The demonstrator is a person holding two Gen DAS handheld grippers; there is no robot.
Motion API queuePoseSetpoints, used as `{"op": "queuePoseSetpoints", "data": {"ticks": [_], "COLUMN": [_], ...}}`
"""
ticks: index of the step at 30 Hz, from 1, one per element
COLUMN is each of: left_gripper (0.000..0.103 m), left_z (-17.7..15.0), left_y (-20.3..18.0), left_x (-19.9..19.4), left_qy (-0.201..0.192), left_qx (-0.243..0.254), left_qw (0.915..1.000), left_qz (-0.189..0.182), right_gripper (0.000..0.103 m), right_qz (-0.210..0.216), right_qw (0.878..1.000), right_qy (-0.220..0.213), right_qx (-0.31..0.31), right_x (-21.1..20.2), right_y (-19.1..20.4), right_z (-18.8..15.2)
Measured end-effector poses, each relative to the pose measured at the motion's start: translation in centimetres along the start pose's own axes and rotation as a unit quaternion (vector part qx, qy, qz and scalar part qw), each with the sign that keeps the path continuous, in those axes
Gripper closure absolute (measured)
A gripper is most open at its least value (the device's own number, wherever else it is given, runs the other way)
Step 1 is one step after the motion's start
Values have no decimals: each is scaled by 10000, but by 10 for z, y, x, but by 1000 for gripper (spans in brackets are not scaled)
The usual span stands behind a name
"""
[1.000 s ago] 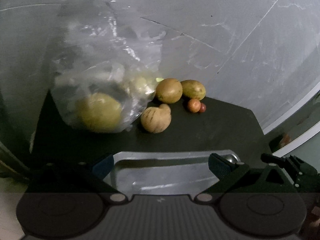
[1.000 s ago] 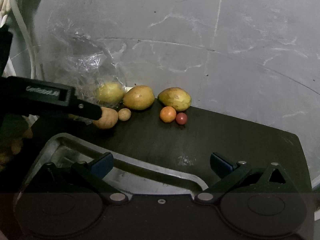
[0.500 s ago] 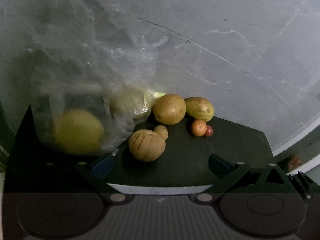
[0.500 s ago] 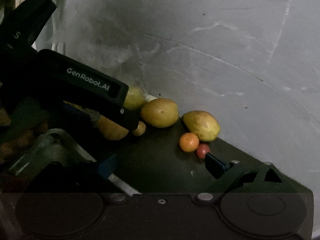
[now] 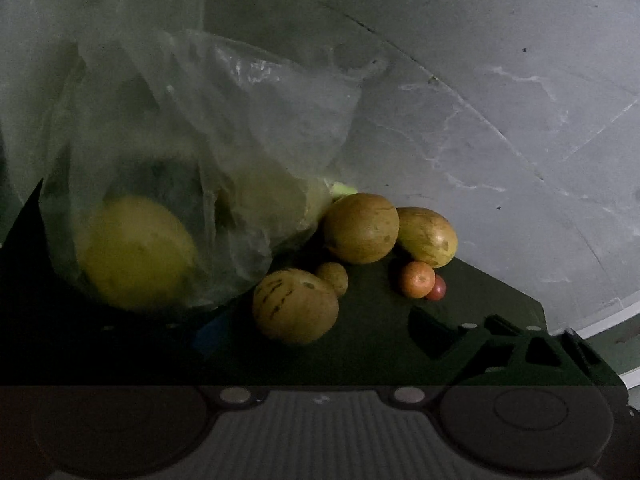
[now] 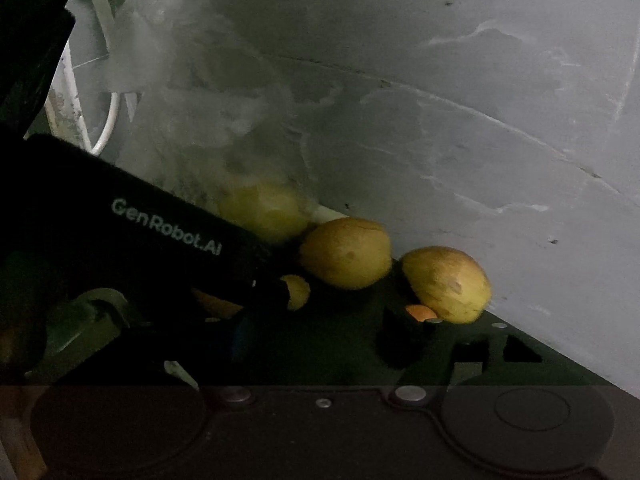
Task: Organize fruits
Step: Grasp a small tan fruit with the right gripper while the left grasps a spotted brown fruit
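**Fruit by the wall, half of it behind plastic**

The light is poor. A clear plastic bag point(image 5: 192, 152) stands at the left of the dark counter point(image 5: 380, 344), and the two yellow fruits inside it show only as blurs: a big one low at the left point(image 5: 136, 252), another behind the folds, near the wall. From the right wrist view the left gripper's black body point(image 6: 160, 240) crosses the scene and covers most of the striped fruit and part of the small one beside it. The right gripper's own finger point(image 6: 404, 340) hides all but a sliver of the orange.

The left gripper point(image 5: 316, 332) points low along the counter, its fingers spread wide, the striped tan fruit point(image 5: 296, 306) lying between them but touching neither, as far as I can see. The right gripper point(image 6: 320, 340) comes in from the side, fingers also apart, holding nothing.

Outside the bag, a round brownish-yellow fruit point(image 5: 360, 228) and an oval one point(image 5: 428, 236) lie side by side against the grey wall point(image 5: 480, 100). In front sit a small orange point(image 5: 418, 280) touching a smaller red fruit point(image 5: 437, 289), and a little tan fruit point(image 5: 334, 276) pressed to the striped one.
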State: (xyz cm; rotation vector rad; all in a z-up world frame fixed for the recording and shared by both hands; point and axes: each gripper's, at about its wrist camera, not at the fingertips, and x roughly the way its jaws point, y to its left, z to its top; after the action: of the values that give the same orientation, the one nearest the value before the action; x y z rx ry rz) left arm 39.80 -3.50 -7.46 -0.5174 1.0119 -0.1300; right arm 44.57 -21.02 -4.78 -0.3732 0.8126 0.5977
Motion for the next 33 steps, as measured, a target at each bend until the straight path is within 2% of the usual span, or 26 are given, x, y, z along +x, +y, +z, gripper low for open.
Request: {"op": "queuePoseSetpoints", "data": {"ticks": [3, 8, 15, 23, 25, 30, 33], "left_gripper": [14, 22, 36, 39, 39, 39, 38], "left_z": [0, -1, 1, 2, 2, 3, 5], "left_y": [-1, -3, 4, 15, 16, 18, 21], "left_x": [1, 4, 7, 10, 10, 12, 13], "left_qy": [-8, -35, -50, -21, -38, -108, -160], "left_qx": [-55, -183, -604, -1015, -1037, -1236, -1494], "left_qw": [10000, 9997, 9976, 9941, 9939, 9916, 9880], "left_qz": [14, 150, 320, 378, 381, 367, 351], "right_gripper": [40, 40, 41, 56, 63, 71, 72], "right_qz": [92, 243, 424, 522, 578, 609, 616], "right_qw": [9999, 9997, 9989, 9976, 9972, 9971, 9971], "right_qy": [1, -11, 69, 128, 130, 149, 158], "right_qx": [-73, -13, 178, 434, 458, 422, 424], "right_x": [5, 14, 28, 40, 41, 39, 42], "right_y": [3, 2, -6, -14, -16, -15, -17], "right_z": [1, 3, 4, 8, 7, 3, 2]}}
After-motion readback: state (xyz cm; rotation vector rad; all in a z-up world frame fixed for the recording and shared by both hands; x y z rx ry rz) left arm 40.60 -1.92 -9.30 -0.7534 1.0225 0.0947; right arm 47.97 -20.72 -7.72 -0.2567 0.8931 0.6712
